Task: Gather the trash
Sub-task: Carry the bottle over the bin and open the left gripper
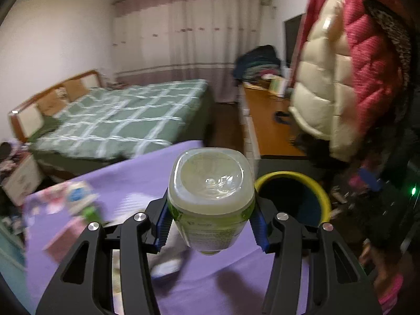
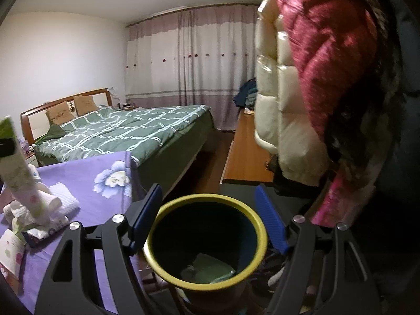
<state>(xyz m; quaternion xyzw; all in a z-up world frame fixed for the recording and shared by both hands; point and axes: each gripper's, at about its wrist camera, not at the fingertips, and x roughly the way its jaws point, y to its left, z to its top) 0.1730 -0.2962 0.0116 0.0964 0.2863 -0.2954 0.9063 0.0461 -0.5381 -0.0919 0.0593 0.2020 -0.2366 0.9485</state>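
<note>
Surface [image 1: 136, 181]: covered in purple floral cloth, crumpled tissues [image 2: 60, 199] lying on it.
Bin [image 2: 207, 239]: yellow-rimmed, just beside the surface, green wrapper [image 2: 207, 267] inside.
Bottle [image 1: 211, 199]: clamped in the left tool [image 1: 210, 223], base toward the camera, held above the surface near the bin.
Right tool [image 2: 207, 220]: spread wide, empty, over the bin.

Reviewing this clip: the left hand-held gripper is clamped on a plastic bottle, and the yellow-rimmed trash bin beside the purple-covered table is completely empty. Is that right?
Not quite. The left hand-held gripper is clamped on the plastic bottle, but the yellow-rimmed trash bin is not empty: the right wrist view shows a greenish piece of trash at its bottom.
</note>
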